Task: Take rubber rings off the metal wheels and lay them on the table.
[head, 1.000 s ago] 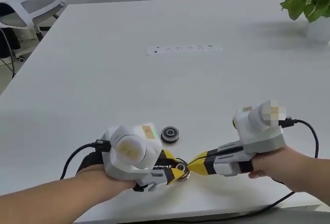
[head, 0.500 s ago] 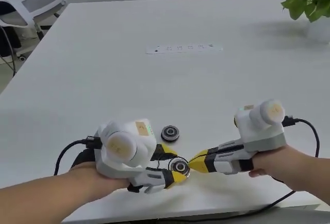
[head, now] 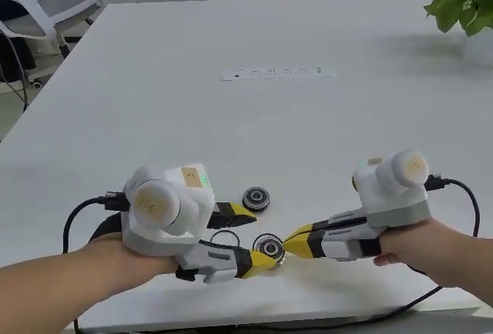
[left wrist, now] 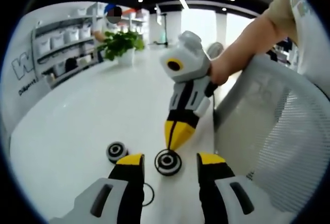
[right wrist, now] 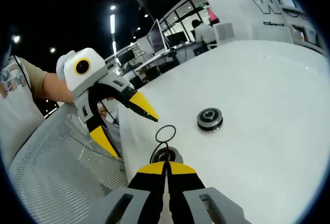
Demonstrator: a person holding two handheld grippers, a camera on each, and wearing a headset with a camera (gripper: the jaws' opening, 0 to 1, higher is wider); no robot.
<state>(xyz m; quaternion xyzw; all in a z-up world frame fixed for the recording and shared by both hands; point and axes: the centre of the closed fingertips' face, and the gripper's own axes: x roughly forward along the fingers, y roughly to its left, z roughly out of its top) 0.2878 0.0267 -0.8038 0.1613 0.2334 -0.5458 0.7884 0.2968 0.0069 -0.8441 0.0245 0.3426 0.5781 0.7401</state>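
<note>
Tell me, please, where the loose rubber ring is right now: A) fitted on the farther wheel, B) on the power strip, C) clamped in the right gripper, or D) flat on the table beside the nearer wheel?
D: the thin black ring lies flat on the table right beside the nearer wheel, with nothing gripping it.

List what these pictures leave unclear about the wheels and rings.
Near wheel: right gripper view, the right gripper's shut jaws cover its near edge; contact unclear.
Loose ring: left gripper view, partly behind the left gripper's jaw.
Far wheel: head view, too small to tell whether a ring remains.
</note>
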